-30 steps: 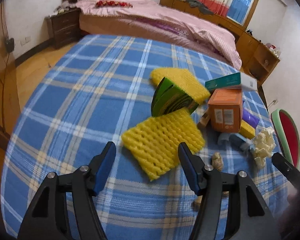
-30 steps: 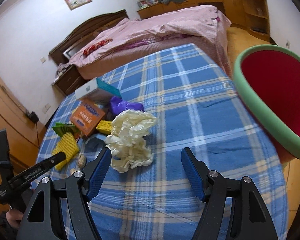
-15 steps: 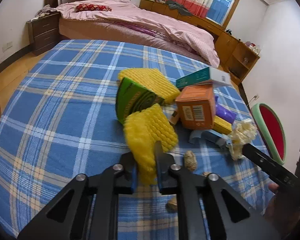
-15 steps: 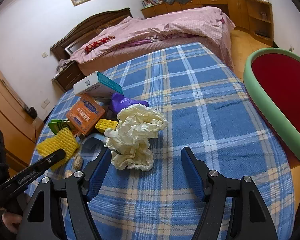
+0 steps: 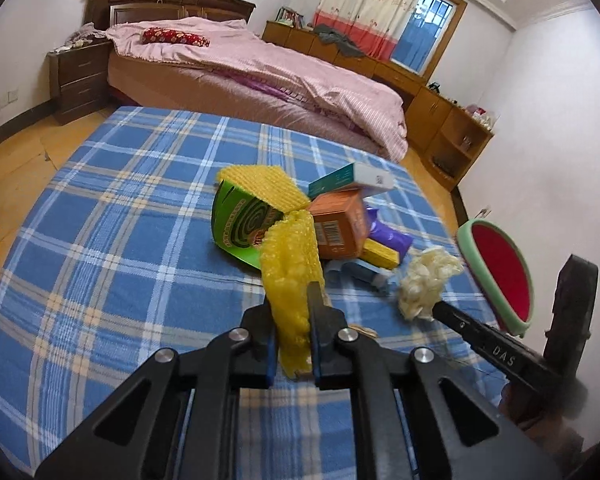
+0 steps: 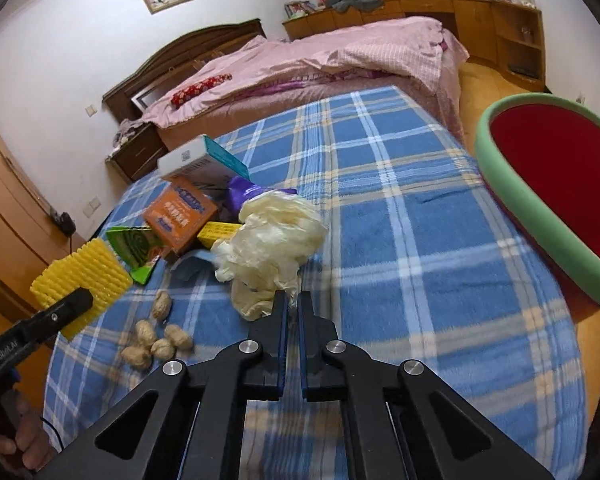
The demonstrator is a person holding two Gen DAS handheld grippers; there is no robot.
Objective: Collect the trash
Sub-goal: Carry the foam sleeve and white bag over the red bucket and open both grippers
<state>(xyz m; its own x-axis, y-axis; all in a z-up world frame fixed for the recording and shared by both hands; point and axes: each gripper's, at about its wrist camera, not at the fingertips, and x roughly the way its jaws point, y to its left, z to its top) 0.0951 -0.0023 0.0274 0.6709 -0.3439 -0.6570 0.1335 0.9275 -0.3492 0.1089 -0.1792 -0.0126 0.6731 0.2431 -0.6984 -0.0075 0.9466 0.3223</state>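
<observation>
My left gripper [image 5: 293,300] is shut on a yellow foam net [image 5: 292,264] and holds it up off the blue plaid table [image 5: 112,264]; the net also shows in the right wrist view [image 6: 80,280]. My right gripper [image 6: 293,300] is shut on the edge of a crumpled cream plastic bag [image 6: 272,236], which also shows in the left wrist view [image 5: 428,280]. A red bin with a green rim [image 6: 548,204] stands off the table's right side.
Trash is piled mid-table: a green carton [image 5: 240,228], an orange box [image 5: 340,224], a white-teal box [image 5: 352,178], a second yellow foam net [image 5: 260,184], a purple wrapper [image 5: 388,236]. Several peanuts [image 6: 156,340] lie near the front. A pink bed [image 5: 260,76] stands behind.
My left gripper closed on the yellow foam net and lifted it. My right gripper moved in and closed on the cream plastic bag.
</observation>
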